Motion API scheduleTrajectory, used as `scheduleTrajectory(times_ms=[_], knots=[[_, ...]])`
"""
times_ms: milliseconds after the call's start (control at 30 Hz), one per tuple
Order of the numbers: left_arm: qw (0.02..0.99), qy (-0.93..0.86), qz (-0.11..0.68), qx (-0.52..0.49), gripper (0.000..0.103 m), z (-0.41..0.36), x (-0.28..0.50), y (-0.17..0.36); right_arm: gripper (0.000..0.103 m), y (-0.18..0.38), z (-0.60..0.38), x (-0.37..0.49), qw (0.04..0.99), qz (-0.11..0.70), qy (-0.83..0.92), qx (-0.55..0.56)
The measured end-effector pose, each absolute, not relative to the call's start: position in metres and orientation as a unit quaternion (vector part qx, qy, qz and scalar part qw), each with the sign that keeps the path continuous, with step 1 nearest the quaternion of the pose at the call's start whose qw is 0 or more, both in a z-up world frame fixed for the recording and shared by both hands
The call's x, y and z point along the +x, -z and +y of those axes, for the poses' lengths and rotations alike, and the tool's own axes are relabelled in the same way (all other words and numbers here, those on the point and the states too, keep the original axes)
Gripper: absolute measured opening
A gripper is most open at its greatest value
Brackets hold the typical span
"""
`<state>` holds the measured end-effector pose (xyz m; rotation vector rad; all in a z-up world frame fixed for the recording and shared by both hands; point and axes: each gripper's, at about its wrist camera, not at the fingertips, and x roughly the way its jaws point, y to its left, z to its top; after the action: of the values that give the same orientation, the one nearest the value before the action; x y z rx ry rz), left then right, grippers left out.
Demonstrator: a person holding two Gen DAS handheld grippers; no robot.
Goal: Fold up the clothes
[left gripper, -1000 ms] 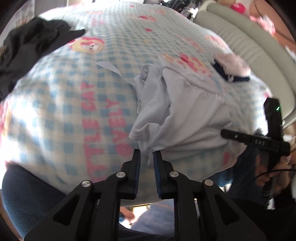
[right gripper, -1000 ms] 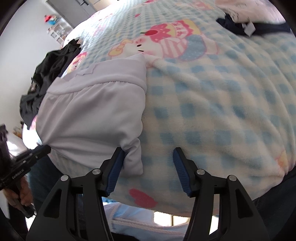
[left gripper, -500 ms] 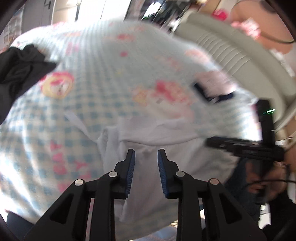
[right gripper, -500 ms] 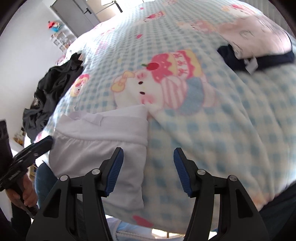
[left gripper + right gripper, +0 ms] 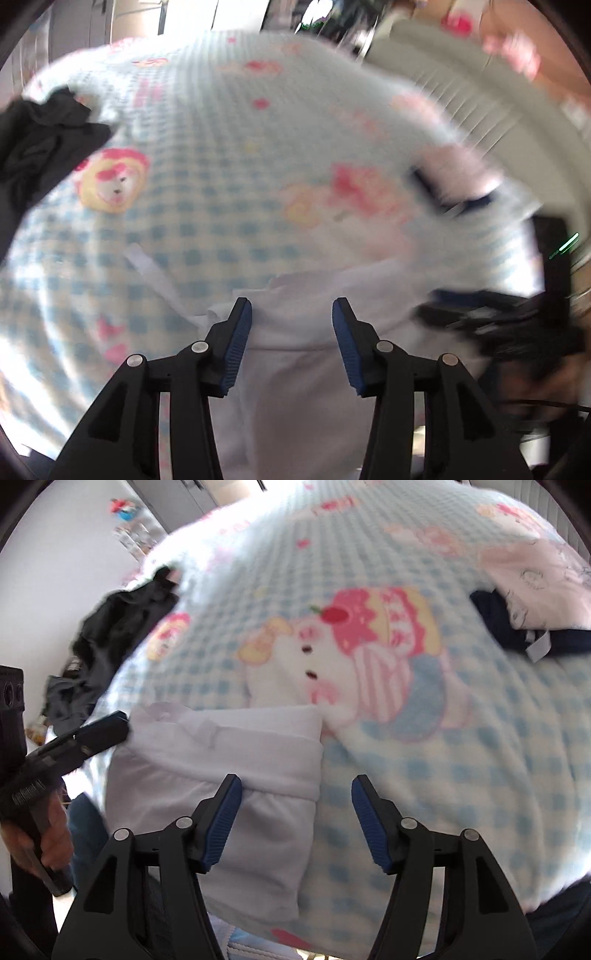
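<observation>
Left wrist view – blurry. Left gripper point(image 5: 291, 317) at bottom centre, blue-padded fingers point(image 5: 236, 343) spread apart, nothing between them. Pale lavender garment point(image 5: 295, 369) lies right under and ahead of the fingers, lower centre of frame, spread on the blue-check cartoon blanket point(image 5: 207, 206) covering the bed. Loose white strip point(image 5: 147, 267) on the blanket just left of the garment. Black clothes pile point(image 5: 40, 140) at upper left edge. Folded pink and navy stack point(image 5: 454, 177) at centre right, well apart from the garment. Right gripper point(image 5: 480, 314) shows at the right edge, smeared – fingers' state not readable in this view.

Right wrist view – right gripper point(image 5: 295, 805) at bottom centre, fingers point(image 5: 221, 819) wide apart and empty. Lavender garment point(image 5: 229, 768) sits lower left, its folded band edge running across just above the left finger; garment's right edge falls between the two fingers. Blanket point(image 5: 461, 775) fills the rest. Black clothes pile point(image 5: 114, 627) at upper left. Pink and navy stack point(image 5: 528, 602) at upper right. Left gripper point(image 5: 88, 734) pokes in from the left edge over the garment's left side, held by a hand point(image 5: 44, 838).
</observation>
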<state>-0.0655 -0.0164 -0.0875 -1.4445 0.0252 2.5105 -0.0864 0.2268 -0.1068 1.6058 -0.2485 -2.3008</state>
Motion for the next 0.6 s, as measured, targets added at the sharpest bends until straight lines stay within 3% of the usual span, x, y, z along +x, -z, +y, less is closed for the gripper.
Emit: scheduleTrajectory(times_ms=[67, 133, 233, 367, 500, 533, 600], knots=[[0.089, -0.856, 0.032, -0.508, 0.042, -0.020, -0.070, 0.095, 0.064, 0.113, 0.227, -0.091, 0.156, -0.098, 0.802, 0.568], [0.085, -0.853, -0.018, -0.515, 0.043, -0.039, -0.069, 0.090, 0.064, 0.111, 0.230, -0.090, 0.146, -0.094, 0.809, 0.562], [0.074, -0.855, -0.029, -0.513, 0.045, -0.052, -0.060, 0.088, 0.064, 0.102, 0.244, -0.087, 0.119, -0.092, 0.825, 0.545], [0.126, -0.855, -0.126, -0.488, 0.043, -0.069, -0.045, 0.077, 0.064, 0.083, 0.265, -0.076, 0.134, -0.154, 0.828, 0.521], [0.105, -0.838, -0.110, -0.525, 0.043, -0.062, -0.047, 0.096, 0.063, 0.088, 0.246, -0.066, 0.159, -0.122, 0.824, 0.530], [0.097, -0.833, -0.103, -0.535, 0.045, -0.059, -0.047, 0.101, 0.063, 0.097, 0.240, -0.065, 0.159, -0.111, 0.818, 0.542], [0.083, -0.823, -0.089, -0.555, 0.063, -0.055, -0.048, 0.112, 0.063, 0.117, 0.237, -0.065, 0.141, -0.096, 0.802, 0.572]])
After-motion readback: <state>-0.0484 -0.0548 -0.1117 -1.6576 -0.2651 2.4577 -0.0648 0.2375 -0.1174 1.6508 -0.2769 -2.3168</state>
